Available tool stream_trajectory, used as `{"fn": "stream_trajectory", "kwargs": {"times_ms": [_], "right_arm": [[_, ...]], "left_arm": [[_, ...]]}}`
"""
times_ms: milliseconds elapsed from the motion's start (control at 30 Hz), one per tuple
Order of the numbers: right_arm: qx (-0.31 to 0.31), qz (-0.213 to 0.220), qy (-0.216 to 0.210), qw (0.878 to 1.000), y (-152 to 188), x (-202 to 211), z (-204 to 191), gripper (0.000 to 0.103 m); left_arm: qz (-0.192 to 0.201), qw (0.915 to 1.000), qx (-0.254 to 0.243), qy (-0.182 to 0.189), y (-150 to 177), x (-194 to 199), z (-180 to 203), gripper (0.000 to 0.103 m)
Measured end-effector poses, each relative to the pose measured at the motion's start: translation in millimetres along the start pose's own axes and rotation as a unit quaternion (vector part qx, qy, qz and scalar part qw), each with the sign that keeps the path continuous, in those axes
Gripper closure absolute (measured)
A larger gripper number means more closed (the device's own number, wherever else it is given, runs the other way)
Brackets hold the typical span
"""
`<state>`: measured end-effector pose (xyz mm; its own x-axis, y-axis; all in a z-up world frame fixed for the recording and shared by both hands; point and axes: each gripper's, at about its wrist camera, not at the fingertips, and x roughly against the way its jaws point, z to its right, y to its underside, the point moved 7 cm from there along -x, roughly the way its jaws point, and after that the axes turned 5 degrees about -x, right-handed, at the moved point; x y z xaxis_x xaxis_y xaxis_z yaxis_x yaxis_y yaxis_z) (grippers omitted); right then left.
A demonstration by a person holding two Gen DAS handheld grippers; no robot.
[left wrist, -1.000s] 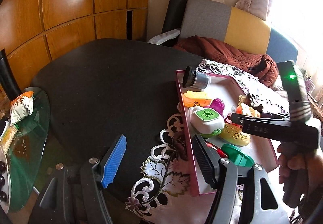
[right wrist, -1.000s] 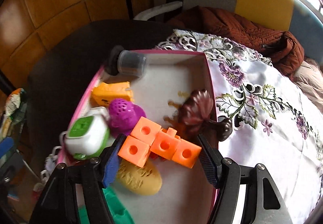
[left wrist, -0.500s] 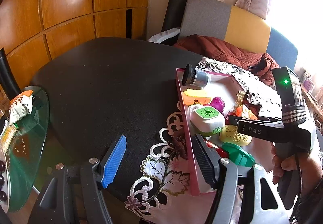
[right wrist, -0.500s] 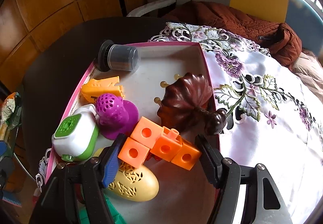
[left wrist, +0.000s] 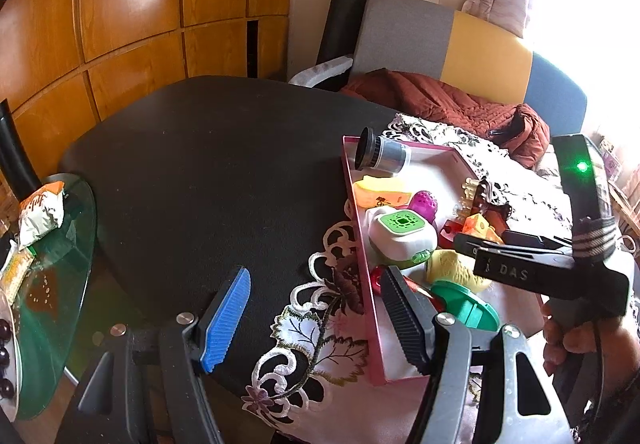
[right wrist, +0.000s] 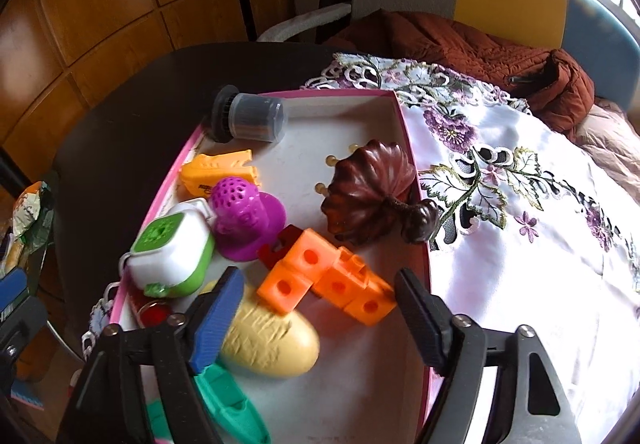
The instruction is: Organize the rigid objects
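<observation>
A pink tray [right wrist: 412,179] on the embroidered cloth holds several toys. A cluster of orange blocks [right wrist: 324,276] lies in it, leaning on a yellow perforated oval [right wrist: 272,344]. My right gripper [right wrist: 318,280] hovers over the blocks. Its jaws are opening, the blocks sit at the fingertips, and a gap shows beside the blue pad [right wrist: 218,316]. My left gripper [left wrist: 316,276] stands open with nothing between its fingers, over the table edge left of the tray [left wrist: 356,219].
Also in the tray: a grey capped cylinder [right wrist: 248,117], orange wedge [right wrist: 216,173], purple perforated piece [right wrist: 244,211], white-green device [right wrist: 172,256], brown leaf dish [right wrist: 368,195]. A glass side table [left wrist: 52,244] stands left. A brown jacket [left wrist: 440,103] lies behind.
The right jaws have spread apart and the orange blocks have slipped from between the pads down onto the tray's contents. The left gripper has not moved.
</observation>
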<state>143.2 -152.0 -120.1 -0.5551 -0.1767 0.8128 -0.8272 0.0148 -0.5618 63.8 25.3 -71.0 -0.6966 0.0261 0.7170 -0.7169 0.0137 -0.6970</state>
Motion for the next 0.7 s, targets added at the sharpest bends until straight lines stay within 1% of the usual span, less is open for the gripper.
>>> {"fn": "stream_trajectory", "kwargs": {"times_ms": [133,267,333,467,533,567,633,700], "right_arm": [[0.008,0.011,0.003,1.0,5,8,-2,0.02],[0.005,0.021,0.006,1.0,9,18,-1,0.02],[0.001,0.031,0.012,0.999,11,26,1,0.018],[-0.003,0.065,0.042,0.997,15,44,6,0.012],[-0.004,0.082,0.053,0.995,18,55,7,0.007],[-0.005,0.09,0.06,0.994,20,60,8,0.005],[-0.009,0.103,0.07,0.992,25,70,9,0.005],[-0.014,0.112,0.077,0.991,29,78,10,0.005]], "left_arm": [[0.005,1.0,-0.001,0.001,-1,3,3,0.034],[0.008,1.0,-0.003,0.001,-1,7,5,0.034],[0.01,0.9999,-0.007,-0.002,-2,9,7,0.034],[0.013,0.9999,-0.007,-0.001,-3,12,12,0.034],[0.015,0.9996,-0.011,-0.02,-5,15,15,0.034],[0.022,0.9992,-0.016,-0.029,-7,17,17,0.034],[0.039,0.9982,-0.022,-0.04,-9,23,21,0.034],[0.054,0.9975,-0.021,-0.04,-10,29,23,0.034]]}}
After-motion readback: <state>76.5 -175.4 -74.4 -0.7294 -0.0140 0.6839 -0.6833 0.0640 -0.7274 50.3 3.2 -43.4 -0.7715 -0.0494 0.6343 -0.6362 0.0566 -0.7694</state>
